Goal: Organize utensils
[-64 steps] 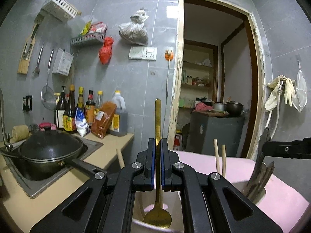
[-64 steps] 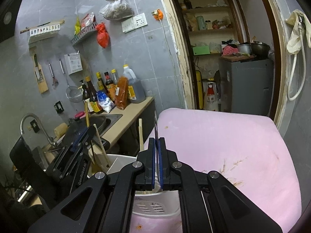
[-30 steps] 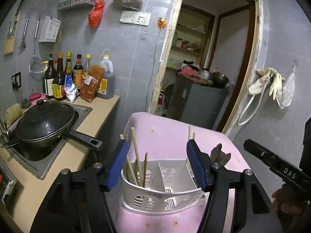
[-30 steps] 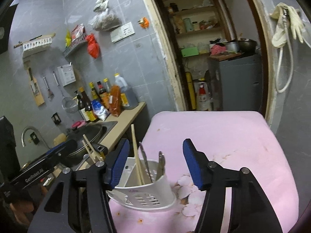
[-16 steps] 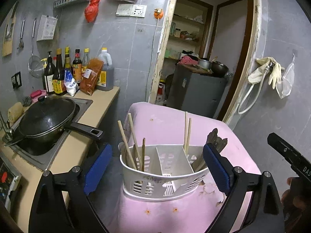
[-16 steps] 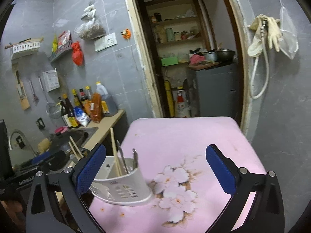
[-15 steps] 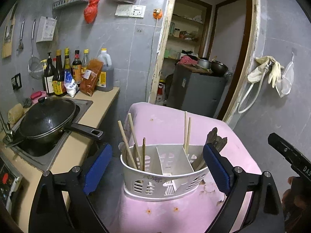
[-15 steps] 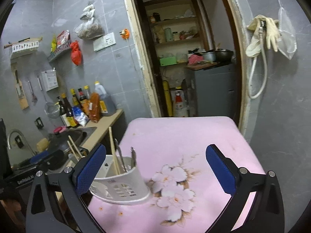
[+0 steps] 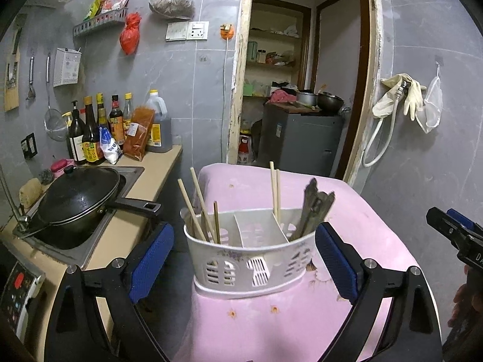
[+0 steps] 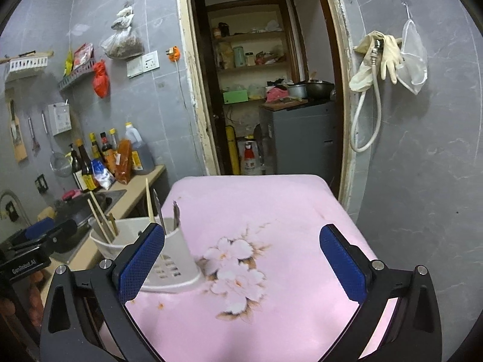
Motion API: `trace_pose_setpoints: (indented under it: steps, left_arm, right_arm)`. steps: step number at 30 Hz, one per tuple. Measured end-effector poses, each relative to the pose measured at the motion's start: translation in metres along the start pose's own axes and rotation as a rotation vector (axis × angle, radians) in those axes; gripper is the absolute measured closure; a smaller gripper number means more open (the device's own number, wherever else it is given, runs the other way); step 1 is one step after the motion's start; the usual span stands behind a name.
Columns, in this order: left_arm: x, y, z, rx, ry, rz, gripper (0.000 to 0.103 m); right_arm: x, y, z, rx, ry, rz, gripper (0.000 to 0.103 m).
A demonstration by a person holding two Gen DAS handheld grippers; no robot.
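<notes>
**Three compartments, both tongs wide open**

Three compartments divide the white caddy [image 9: 250, 259] that I see from my left wrist camera. It stands on the pink cloth [image 9: 362, 241] near that cloth's left edge. Its left compartment holds wooden chopsticks [image 9: 196, 208] leaning at a slant, with a shorter stick beside them. The middle one shows only its white walls from here; I cannot tell whether anything lies at the bottom. At the divider on the right, a pair of chopsticks [image 9: 274, 193] stands nearly upright, and I cannot tell which side of the divider it is on. The right compartment holds a bunch of dark metal utensils [image 9: 315, 208] leaning outward to the right.

My left gripper [image 9: 244, 259] has its blue pads spread far apart, one on either side of the caddy, touching nothing. My right gripper [image 10: 241, 259] is likewise spread wide and holds nothing; between its fingers I see bare cloth with a flower print [image 10: 238, 271]. In that view the caddy [image 10: 178, 259] sits at the left, partly behind the left pad, with chopsticks and metal handles sticking up from it.

Left of the cloth runs a counter [image 9: 151, 175] with a lidded black wok [image 9: 78, 199] resting in the sink and a row of bottles [image 9: 99, 129] against the wall.
</notes>
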State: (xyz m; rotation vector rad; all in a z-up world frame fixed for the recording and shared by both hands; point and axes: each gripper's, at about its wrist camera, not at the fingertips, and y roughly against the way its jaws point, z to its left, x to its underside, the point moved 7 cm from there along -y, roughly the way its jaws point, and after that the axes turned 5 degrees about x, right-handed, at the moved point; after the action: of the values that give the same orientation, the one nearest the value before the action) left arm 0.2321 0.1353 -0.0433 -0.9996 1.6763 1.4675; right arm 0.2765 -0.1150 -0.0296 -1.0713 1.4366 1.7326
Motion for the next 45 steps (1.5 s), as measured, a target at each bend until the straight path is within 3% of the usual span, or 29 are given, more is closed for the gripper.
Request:
trace_pose_setpoints:
  steps: [13,27,45]
  left_arm:
    - [0.032,0.06,-0.037,-0.08,0.051,-0.043,0.011]
    - [0.057,0.118,-0.065,-0.123,0.048,-0.086,0.011]
    - [0.062,0.132,-0.076,-0.109,0.018,-0.106,0.011]
  right_arm:
    - [0.024,0.048,-0.03,-0.027,0.028,0.032,0.0]
    - [0.047,0.105,-0.048,-0.018,0.016,-0.011,0.0]
    - [0.047,0.117,-0.05,-0.02,0.004,-0.029,0.0]
